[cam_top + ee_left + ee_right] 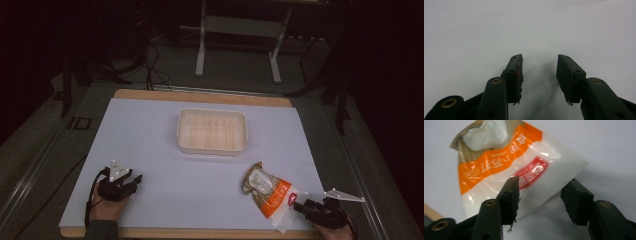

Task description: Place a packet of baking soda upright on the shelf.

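Straddling the snack bag's (pixel 506 167) edge, the right tongs (pixel 540 192) gape unclenched to grab it, while the left tongs (pixel 539 75) rest released on the table (pixel 165 150).

Left gripper (pixel 131 181) and right gripper (pixel 300 205) low — jaws of both apart.

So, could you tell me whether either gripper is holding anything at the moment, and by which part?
Nothing is held. The right gripper stands open around the bottom edge of the snack bag; the left gripper is open over bare table.
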The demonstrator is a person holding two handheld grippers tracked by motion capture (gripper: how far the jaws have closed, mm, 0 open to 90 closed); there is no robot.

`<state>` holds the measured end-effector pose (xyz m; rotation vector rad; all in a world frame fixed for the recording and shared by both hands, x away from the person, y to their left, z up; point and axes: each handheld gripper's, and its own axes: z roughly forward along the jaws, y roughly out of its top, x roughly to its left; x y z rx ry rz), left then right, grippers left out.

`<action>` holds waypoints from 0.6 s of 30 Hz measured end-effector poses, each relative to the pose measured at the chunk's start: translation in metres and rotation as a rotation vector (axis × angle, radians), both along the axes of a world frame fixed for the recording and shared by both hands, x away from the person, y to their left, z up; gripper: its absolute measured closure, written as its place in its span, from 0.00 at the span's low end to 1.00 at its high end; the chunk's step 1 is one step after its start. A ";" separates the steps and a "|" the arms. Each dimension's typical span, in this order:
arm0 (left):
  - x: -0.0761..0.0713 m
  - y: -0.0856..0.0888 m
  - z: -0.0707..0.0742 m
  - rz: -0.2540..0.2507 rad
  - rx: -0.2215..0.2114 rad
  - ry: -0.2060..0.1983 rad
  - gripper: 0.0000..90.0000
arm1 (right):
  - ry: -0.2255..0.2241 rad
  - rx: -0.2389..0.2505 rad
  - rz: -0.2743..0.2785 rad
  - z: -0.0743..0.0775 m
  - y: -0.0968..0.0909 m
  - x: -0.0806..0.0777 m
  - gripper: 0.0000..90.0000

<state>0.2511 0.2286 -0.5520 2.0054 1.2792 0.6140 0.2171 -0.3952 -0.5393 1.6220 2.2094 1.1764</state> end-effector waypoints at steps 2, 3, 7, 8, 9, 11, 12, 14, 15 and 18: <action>0.000 0.000 0.000 0.000 0.000 0.000 0.62 | 0.000 0.003 0.008 -0.001 0.002 -0.002 0.59; 0.000 0.000 0.000 0.000 0.000 0.000 0.62 | 0.004 0.011 0.013 -0.001 0.004 -0.003 0.62; 0.000 0.000 0.000 0.000 0.001 0.001 0.62 | 0.034 0.058 0.023 -0.003 0.008 -0.005 0.70; 0.000 0.000 0.000 -0.001 0.002 0.000 0.62 | 0.038 0.065 0.017 -0.003 0.009 -0.005 0.72; 0.000 0.000 0.000 -0.001 0.002 0.000 0.62 | 0.039 0.062 0.011 -0.003 0.009 -0.005 0.75; 0.000 0.000 0.000 -0.001 0.002 0.000 0.62 | 0.044 0.063 -0.002 -0.003 0.009 -0.005 0.75; 0.000 -0.001 0.000 -0.002 0.006 0.000 0.62 | 0.062 0.088 -0.015 -0.004 0.007 -0.003 0.85; 0.000 -0.001 0.000 -0.003 0.008 0.000 0.62 | 0.080 0.117 -0.024 -0.006 0.004 -0.002 0.89; 0.000 -0.001 0.000 -0.003 0.008 0.001 0.62 | 0.084 0.128 -0.023 -0.006 0.003 -0.001 0.90; 0.000 -0.001 0.000 -0.003 0.007 0.000 0.62 | 0.092 0.148 -0.022 -0.006 0.002 -0.003 0.87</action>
